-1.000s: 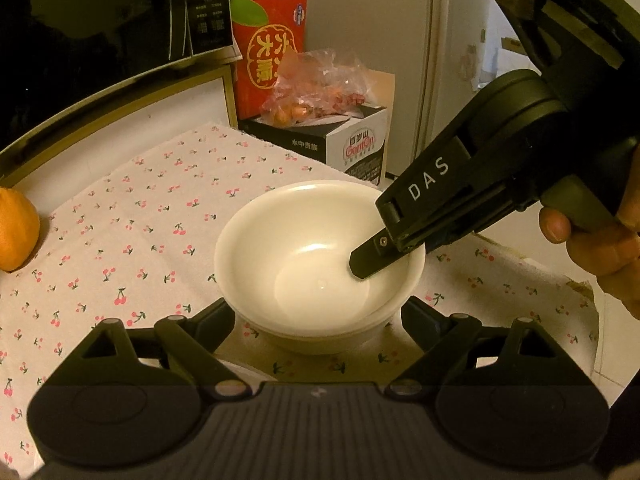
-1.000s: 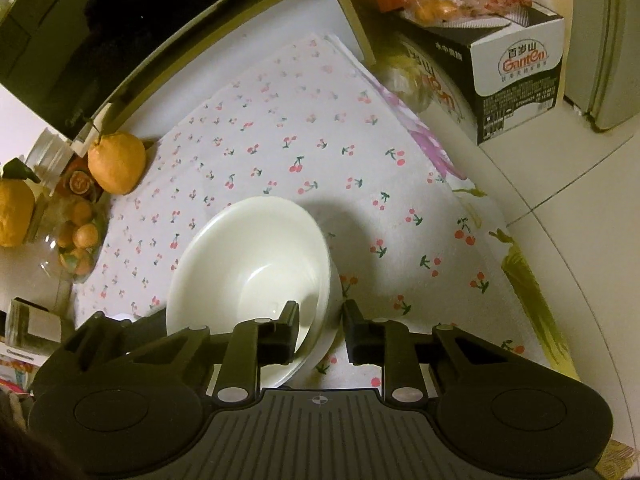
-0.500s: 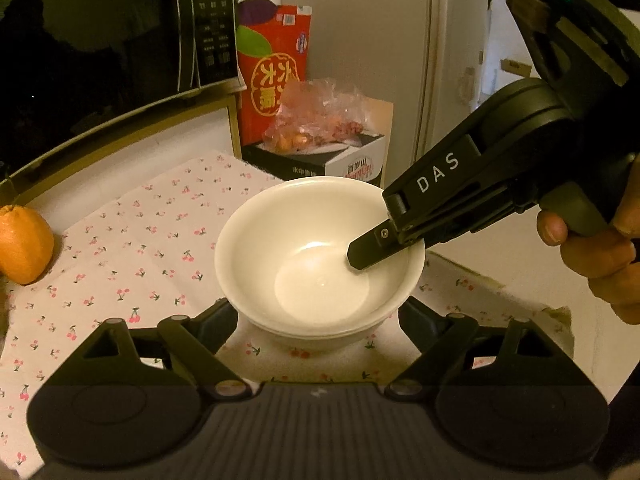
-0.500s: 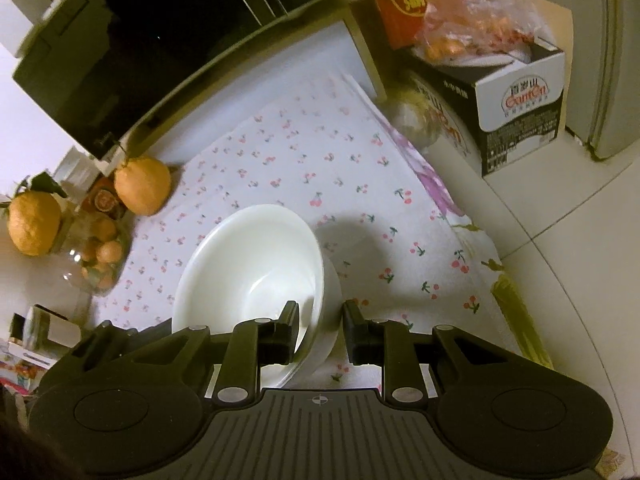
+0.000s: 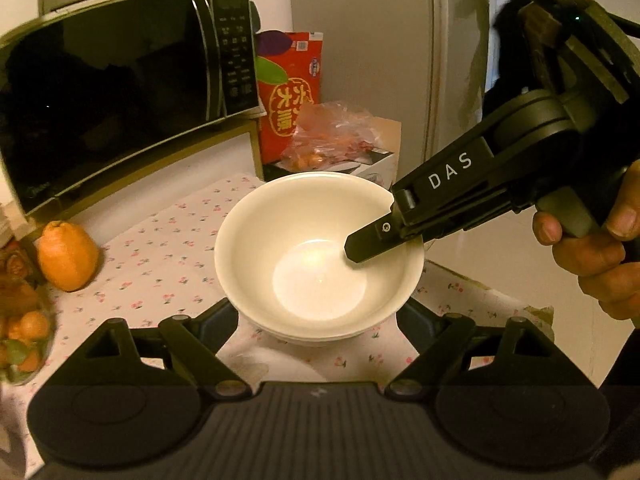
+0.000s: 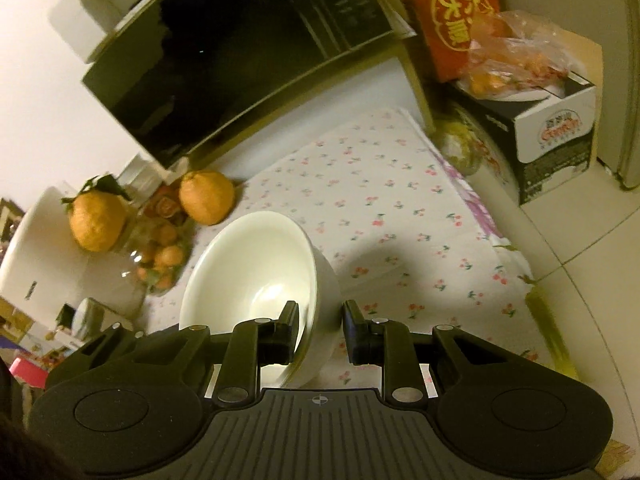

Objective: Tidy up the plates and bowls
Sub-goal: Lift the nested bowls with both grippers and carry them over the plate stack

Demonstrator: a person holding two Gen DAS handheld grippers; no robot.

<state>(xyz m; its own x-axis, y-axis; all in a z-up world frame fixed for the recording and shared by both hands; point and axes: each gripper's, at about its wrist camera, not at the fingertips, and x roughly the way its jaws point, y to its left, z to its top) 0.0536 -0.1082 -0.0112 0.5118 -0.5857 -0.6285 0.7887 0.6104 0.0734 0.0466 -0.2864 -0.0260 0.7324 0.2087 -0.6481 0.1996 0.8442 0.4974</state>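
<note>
Carrying stacked bowls [image 6: 256, 276] above the counter [image 6: 392, 216], rim pinched in right claw [image 6: 321, 330], left claw [image 5: 318, 316] spread wide beneath; next, lowering gently onto a resting spot.

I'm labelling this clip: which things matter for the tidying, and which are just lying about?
Job: stacked white bowls, right claw, left claw.
Lying about: microwave, orange, red carton, fruit bag, cardboard box.

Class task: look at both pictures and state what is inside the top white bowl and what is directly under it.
Inside the top white bowl: only one finger of the right gripper, clamping the rim. Under it: another white bowl, nested. That bowl's inside is covered.
</note>
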